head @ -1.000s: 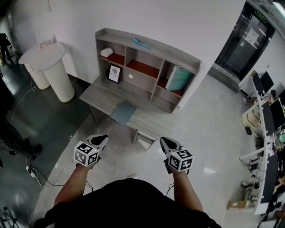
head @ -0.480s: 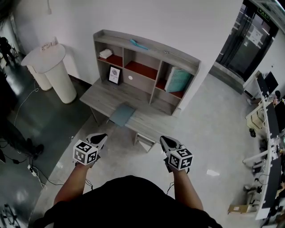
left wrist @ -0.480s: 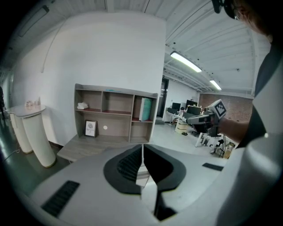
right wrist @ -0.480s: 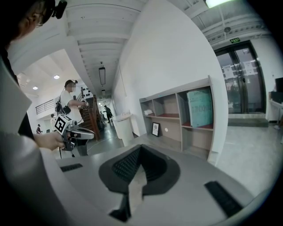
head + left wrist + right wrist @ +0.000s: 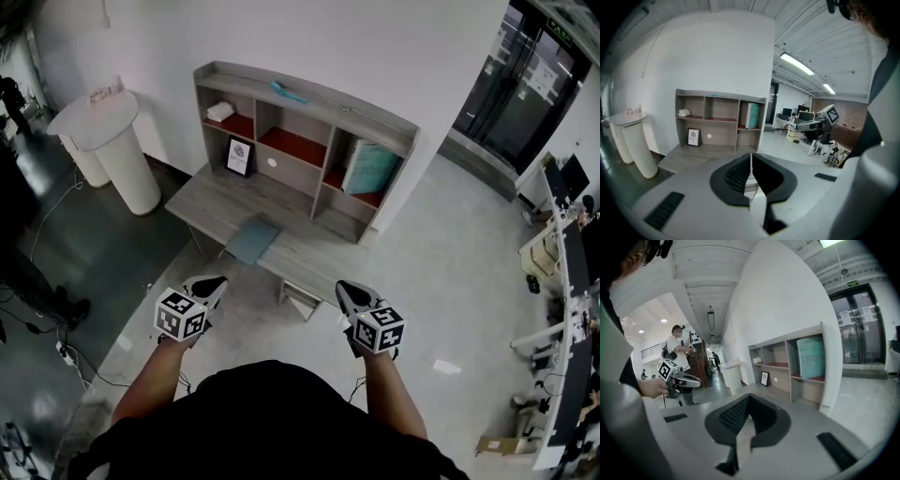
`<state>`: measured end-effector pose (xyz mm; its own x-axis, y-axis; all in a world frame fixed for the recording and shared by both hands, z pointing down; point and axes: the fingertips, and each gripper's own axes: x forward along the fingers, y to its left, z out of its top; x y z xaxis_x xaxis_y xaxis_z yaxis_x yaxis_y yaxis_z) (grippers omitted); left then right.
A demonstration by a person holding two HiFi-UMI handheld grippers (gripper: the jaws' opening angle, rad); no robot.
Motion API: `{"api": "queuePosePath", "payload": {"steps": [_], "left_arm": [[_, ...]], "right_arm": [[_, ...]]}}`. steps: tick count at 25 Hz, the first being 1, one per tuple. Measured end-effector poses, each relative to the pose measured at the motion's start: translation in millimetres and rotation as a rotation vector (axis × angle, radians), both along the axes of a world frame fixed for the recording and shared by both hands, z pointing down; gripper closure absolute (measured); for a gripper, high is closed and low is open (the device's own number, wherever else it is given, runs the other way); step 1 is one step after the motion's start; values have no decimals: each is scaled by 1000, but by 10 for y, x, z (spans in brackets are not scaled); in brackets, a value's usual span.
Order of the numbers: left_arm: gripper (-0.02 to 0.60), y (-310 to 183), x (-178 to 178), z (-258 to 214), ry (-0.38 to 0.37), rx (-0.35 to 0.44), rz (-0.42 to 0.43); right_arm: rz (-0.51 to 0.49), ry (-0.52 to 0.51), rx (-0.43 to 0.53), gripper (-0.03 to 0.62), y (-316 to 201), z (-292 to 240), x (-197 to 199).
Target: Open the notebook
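Both claws are clenched and empty: left gripper point(image 5: 212, 283) has its jaws pressed together, right gripper point(image 5: 348, 292) the same. The notebook point(image 5: 251, 239) lies flat on the desk point(image 5: 208, 201) near its front edge, looks closed, and is well beyond both grippers. The change since a second ago is minor: desk and notebook have drifted slightly left in the head view, while the grippers sit at the same spot in frame. My read is that this is still the approach, with nothing touched. The jaws need to open before going for the cover edge.

Both arms reach forward, left tongs point(image 5: 208, 286) closed empty, right tongs point(image 5: 352, 298) seemingly closed too.
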<state>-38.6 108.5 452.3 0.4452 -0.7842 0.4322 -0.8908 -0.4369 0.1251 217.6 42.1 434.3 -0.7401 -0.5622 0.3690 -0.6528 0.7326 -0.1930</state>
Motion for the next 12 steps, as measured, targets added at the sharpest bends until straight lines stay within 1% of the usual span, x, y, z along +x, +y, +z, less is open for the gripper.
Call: {"api": "queuePosePath", "payload": {"steps": [7, 12], "left_arm": [[563, -102, 95, -3, -17, -9, 16], [563, -132, 181, 68, -15, -24, 36]], "right_arm": [[13, 5, -8, 594, -36, 76, 152], [9, 9, -26, 594, -26, 159, 160]]}}
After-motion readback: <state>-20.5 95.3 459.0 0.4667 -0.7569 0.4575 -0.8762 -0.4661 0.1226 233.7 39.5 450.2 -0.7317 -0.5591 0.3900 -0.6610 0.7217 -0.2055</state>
